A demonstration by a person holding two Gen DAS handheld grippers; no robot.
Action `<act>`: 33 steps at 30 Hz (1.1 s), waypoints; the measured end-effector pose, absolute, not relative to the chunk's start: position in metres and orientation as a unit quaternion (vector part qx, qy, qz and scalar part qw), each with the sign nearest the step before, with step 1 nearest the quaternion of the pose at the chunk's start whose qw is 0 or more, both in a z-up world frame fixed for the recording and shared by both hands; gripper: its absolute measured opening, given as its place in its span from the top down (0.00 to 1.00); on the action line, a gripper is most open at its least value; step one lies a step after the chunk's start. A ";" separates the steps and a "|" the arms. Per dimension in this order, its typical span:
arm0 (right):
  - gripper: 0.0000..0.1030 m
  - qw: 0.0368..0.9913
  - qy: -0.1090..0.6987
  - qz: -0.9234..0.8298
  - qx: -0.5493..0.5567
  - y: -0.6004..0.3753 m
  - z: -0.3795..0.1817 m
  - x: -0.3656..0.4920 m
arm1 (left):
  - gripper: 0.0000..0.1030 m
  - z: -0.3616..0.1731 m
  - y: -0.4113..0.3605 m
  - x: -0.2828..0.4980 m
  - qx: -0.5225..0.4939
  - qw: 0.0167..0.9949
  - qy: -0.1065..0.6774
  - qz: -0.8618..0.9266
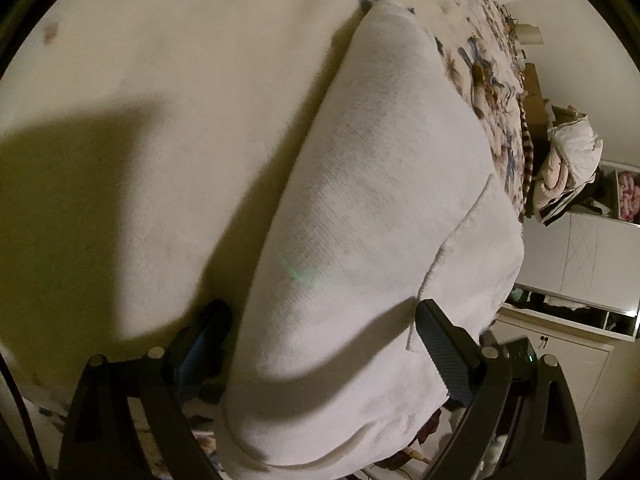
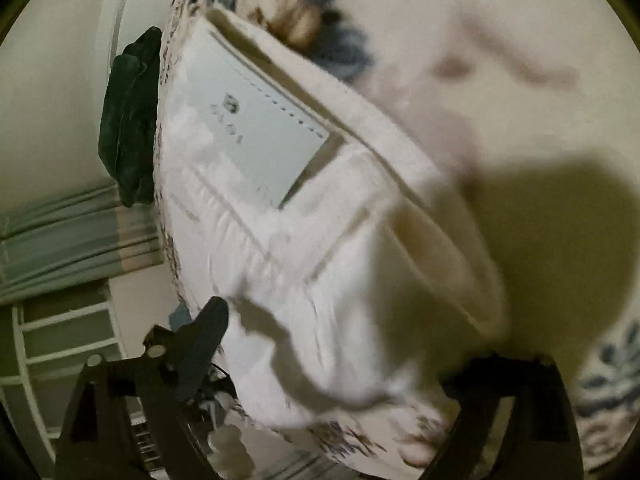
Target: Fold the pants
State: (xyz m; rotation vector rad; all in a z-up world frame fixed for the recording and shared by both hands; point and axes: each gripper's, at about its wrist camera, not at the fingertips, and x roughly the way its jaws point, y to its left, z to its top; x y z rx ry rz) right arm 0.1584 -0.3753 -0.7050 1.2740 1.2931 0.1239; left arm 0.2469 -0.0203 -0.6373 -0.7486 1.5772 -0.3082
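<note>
Straddling pants edge | left gripper agape | bed leftward

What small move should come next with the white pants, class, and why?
Probably close the left gripper on the pants. It stands open with the cloth lying between its fingers, nothing pinched. The right gripper is likewise open over the waistband end by the label, so no fold can begin until an edge is held.

pants on the bed, between the spread left tongs, cabinets right of bed
</note>
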 end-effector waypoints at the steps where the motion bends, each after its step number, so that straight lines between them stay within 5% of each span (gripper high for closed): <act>1: 0.00 0.619 0.564 0.054 0.544 -0.371 -0.705 0.163 | 0.09 -0.636 -0.021 0.247 -0.326 0.634 0.688 -0.135; 3: 0.01 0.627 0.566 0.055 0.533 -0.365 -0.701 0.169 | 0.14 -0.632 -0.025 0.248 -0.316 0.644 0.683 -0.137; 7: 0.52 0.649 0.553 0.050 0.520 -0.366 -0.683 0.153 | 0.63 -0.613 -0.026 0.241 -0.290 0.666 0.669 -0.158; 11: 0.65 0.666 0.547 0.044 0.505 -0.358 -0.664 0.152 | 0.79 -0.593 -0.023 0.236 -0.295 0.679 0.651 -0.168; 25: 0.73 0.737 0.466 0.086 0.481 -0.378 -0.539 0.241 | 0.81 -0.467 -0.030 0.322 -0.321 0.751 0.532 -0.224; 33: 0.73 0.778 0.418 0.103 0.457 -0.370 -0.533 0.384 | 0.81 -0.472 -0.024 0.451 -0.302 0.781 0.496 -0.228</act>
